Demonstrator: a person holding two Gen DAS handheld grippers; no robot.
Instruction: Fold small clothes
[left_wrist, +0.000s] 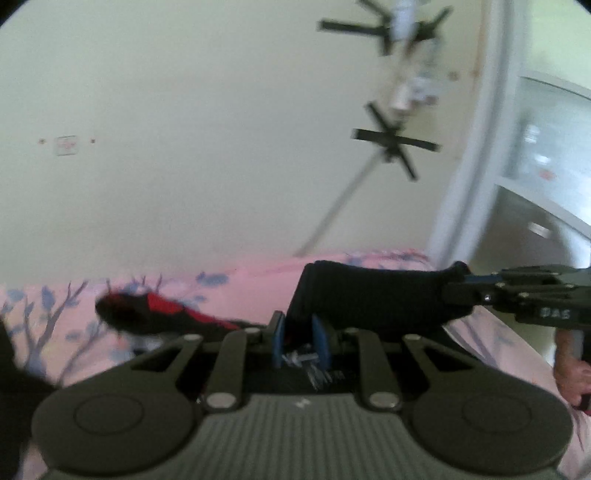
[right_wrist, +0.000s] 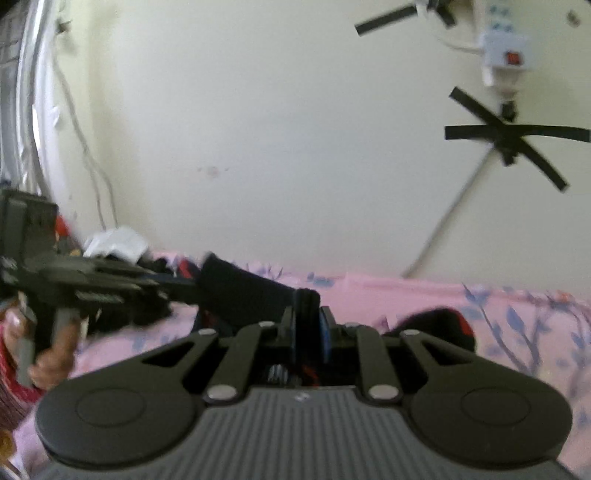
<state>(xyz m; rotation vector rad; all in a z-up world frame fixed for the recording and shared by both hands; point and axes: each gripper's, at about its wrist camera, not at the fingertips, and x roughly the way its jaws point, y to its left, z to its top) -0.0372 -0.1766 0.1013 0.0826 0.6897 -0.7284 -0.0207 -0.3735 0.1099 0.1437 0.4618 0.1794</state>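
The bed (left_wrist: 155, 273), under its pink sheet printed with blue branches, is the widest thing here, and it is where I do the folding, since it gives me a soft flat place to lay each piece down. Behind it is the pale wall (left_wrist: 184, 110), with a tripod (left_wrist: 391, 140) leaning against it that has no part in the work.

Above the sheet I hold a black sock (left_wrist: 369, 295) stretched between my two hands, lifted clear of the bed so that it hangs straight and I can, I judge, bring one end over to the other. My left gripper (left_wrist: 300, 339) has its fingers pinched onto one end of the sock, the blue pads close together with dark cloth between them. My right gripper (right_wrist: 308, 332) is clamped on the other end in the same way; seen from the left camera it comes in from the side with the fabric bunched at its tip.

A second sock, black and red (left_wrist: 166, 314), lies loose on the sheet nearby, probably the mate waiting its turn. Further off, at the bed's edge near the wall, a small heap of other clothes (right_wrist: 118, 247) sits blurred, white and dark mixed.
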